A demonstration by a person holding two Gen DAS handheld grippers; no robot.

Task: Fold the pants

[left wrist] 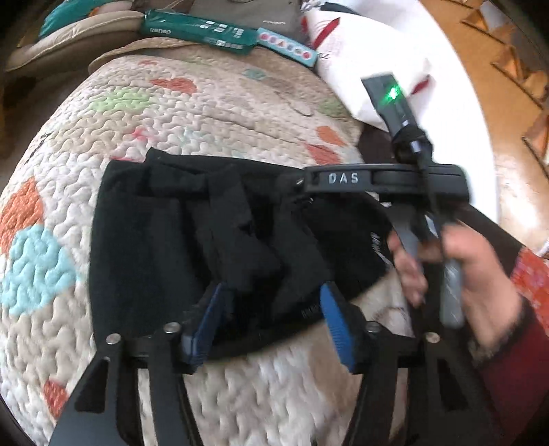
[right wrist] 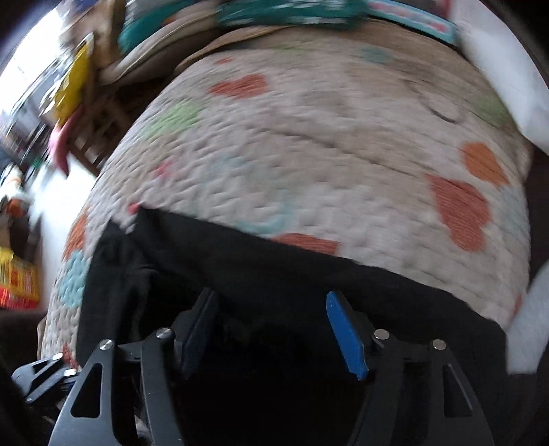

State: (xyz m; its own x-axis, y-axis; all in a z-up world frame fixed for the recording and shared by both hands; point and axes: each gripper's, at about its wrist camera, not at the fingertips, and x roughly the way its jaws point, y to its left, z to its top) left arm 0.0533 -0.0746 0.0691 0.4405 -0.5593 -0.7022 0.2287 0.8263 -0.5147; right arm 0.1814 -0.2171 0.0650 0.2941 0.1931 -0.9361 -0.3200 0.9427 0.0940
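Observation:
The black pants (left wrist: 178,240) lie bunched in a folded heap on a quilted cover with coloured hearts (left wrist: 206,113). My left gripper (left wrist: 271,298) is open, its blue pads (left wrist: 334,322) on either side of the pants' near edge. The right gripper's body and the hand that holds it (left wrist: 456,260) hang over the pants' right end in the left wrist view. In the blurred right wrist view the pants (right wrist: 274,267) fill the lower part, and my right gripper (right wrist: 271,308) is open just above the cloth.
A green packet (left wrist: 199,31) and a light blue box (left wrist: 288,48) lie at the far edge of the quilt. A white pillow (left wrist: 377,58) sits far right. Wooden floor (left wrist: 497,68) shows beyond it. Cluttered shelves (right wrist: 41,103) stand at the left.

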